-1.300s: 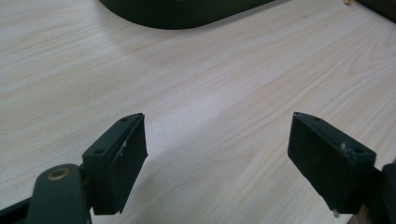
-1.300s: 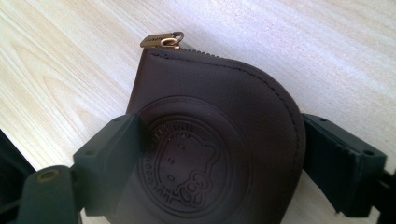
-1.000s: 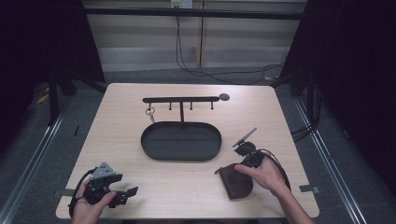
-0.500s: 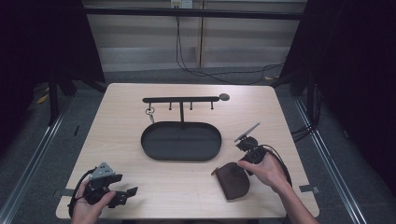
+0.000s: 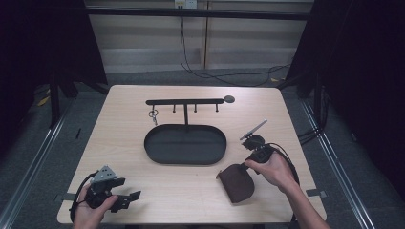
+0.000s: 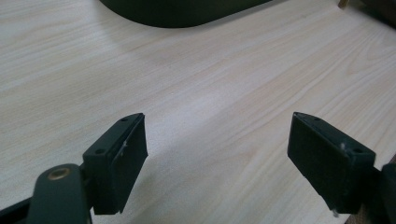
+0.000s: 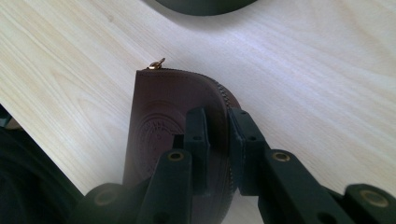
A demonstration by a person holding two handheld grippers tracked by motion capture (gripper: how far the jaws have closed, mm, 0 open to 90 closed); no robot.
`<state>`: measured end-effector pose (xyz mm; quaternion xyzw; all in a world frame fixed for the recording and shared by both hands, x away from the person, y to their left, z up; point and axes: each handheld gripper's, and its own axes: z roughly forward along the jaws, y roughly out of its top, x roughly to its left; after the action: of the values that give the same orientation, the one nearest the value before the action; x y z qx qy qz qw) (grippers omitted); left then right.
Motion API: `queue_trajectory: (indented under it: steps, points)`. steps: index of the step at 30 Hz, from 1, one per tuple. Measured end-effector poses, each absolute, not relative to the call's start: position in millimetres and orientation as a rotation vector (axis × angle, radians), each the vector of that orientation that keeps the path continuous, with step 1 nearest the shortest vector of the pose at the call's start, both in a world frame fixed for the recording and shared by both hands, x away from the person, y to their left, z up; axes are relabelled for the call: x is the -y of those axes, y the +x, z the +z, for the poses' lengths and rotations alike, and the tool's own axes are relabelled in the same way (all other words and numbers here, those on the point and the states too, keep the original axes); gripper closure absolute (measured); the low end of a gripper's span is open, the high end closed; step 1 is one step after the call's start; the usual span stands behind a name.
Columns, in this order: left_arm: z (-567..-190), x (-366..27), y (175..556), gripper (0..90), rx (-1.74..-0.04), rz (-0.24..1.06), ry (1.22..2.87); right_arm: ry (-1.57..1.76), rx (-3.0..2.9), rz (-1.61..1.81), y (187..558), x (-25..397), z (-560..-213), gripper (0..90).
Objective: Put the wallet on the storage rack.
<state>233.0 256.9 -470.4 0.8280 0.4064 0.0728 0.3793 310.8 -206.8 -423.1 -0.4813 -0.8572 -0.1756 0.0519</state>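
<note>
A brown leather zip pouch (image 5: 236,183) lies at the front right of the table, its brass zip pull (image 7: 157,64) pointing toward the tray. My right gripper (image 5: 245,165) comes at it from the right. In the right gripper view, the right gripper (image 7: 217,122) is shut on the pouch (image 7: 156,121), its jaws pinching the curved zip edge. My left gripper (image 5: 130,199) rests at the front left corner in a hand. In the left gripper view, the left gripper (image 6: 217,144) is open with only bare wood between its jaws.
A black oval tray (image 5: 185,160) sits mid-table. Behind it stands a black rack (image 5: 185,101) with hooks, and a key ring (image 5: 153,114) hangs at its left end. The table's front edge (image 5: 191,222) runs close under both hands.
The right hand has turned slightly and the pouch has shifted a little to the left. The left gripper has not moved.
</note>
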Motion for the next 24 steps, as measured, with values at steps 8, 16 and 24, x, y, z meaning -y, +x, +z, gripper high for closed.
queue_trajectory:
  steps: [8, 16, 24]
  points:
    - [-471, -257, 233, 19.8, -1.038, 0.184, 2.114, -1.466, 2.618, -0.528, 312, 211, -412, 81.8]
    - [-471, -257, 233, 19.9, -1.035, 0.185, 2.120, -1.467, 2.650, -0.489, 313, 212, -400, 83.6]
    - [-471, -257, 234, 19.9, -1.049, 0.184, 2.122, -1.499, 2.662, -0.464, 319, 213, -384, 85.4]
